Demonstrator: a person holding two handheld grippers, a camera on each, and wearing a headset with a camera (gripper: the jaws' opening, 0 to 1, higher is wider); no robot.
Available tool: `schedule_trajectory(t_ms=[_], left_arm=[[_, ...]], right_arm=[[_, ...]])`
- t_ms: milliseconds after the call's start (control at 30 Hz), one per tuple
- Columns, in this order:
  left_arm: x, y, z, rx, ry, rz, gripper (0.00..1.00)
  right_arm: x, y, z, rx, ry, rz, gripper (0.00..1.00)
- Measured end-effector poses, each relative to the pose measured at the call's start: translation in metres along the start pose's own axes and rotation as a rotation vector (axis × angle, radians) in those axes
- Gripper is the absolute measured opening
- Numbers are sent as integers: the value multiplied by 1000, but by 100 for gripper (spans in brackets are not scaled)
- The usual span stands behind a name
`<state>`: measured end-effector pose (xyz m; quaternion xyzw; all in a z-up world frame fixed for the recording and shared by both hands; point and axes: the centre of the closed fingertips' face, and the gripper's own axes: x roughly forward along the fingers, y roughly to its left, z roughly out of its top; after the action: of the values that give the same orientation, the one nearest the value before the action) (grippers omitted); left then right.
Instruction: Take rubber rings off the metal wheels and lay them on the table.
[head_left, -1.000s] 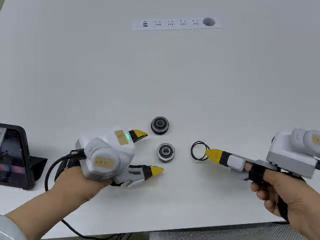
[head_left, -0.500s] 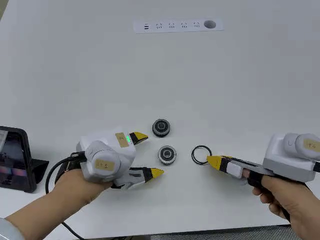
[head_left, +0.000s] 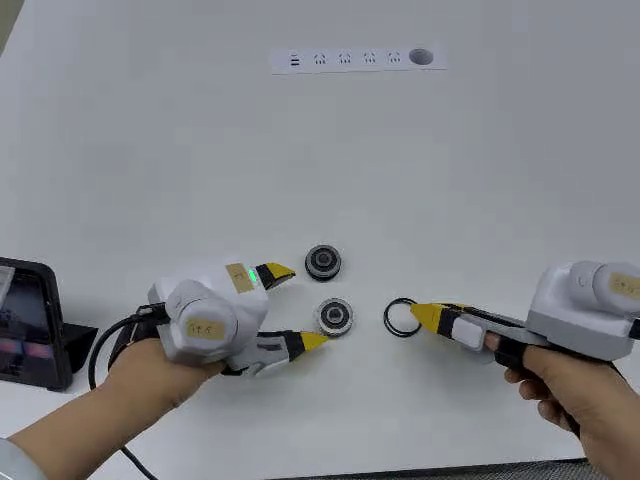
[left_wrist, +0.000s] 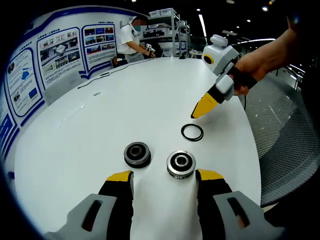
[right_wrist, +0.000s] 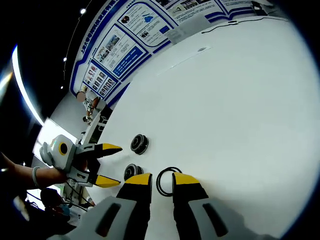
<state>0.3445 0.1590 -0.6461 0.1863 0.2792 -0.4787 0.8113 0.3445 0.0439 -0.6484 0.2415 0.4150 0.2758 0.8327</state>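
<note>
Two metal wheels lie flat on the white table. The far wheel (head_left: 323, 262) (left_wrist: 137, 154) wears a black rubber ring. The near wheel (head_left: 334, 316) (left_wrist: 181, 164) shows a bare silver rim. A loose black rubber ring (head_left: 400, 318) (left_wrist: 192, 132) (right_wrist: 167, 181) lies flat to its right. My left gripper (head_left: 295, 306) (left_wrist: 162, 177) stands open, its jaws wide, just short of the near wheel and holding nothing. My right gripper (head_left: 420, 312) (right_wrist: 161, 180) points at the loose ring from the right, jaws a narrow gap apart, gripping nothing.
A white power strip (head_left: 357, 58) lies at the far side of the table. A dark tablet on a stand (head_left: 25, 320) sits at the left edge, with a black cable (head_left: 110, 345) trailing from the left gripper. The table's front edge runs close below both hands.
My left gripper has edged forward toward the near wheel. The right gripper stays beside the loose ring, which lies still. The head camera has tilted a little.
</note>
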Motion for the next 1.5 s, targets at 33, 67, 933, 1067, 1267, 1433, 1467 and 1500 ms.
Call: schedule_trajectory(t_ms=[33, 67, 933, 1067, 1267, 1433, 1467, 1500], left_arm=[[0, 2, 1, 1, -1, 4, 50], [0, 4, 2, -2, -4, 9, 50], [17, 35, 18, -42, -22, 64, 29], [22, 39, 19, -44, -15, 66, 26], [27, 40, 22, -39, -9, 62, 20], [33, 41, 24, -47, -2, 56, 20], [34, 41, 24, -47, -2, 55, 19], [35, 41, 24, -45, 4, 54, 19]], right_arm=[[2, 1, 0, -1, 1, 5, 17], [4, 4, 2, -5, 1, 11, 17], [52, 39, 17, -17, 28, 111, 16], [55, 40, 18, -12, 29, 115, 16], [57, 41, 20, -6, 25, 119, 16], [60, 40, 22, -1, 23, 122, 16], [60, 40, 22, 0, 23, 123, 16], [61, 40, 22, 2, 23, 124, 16]])
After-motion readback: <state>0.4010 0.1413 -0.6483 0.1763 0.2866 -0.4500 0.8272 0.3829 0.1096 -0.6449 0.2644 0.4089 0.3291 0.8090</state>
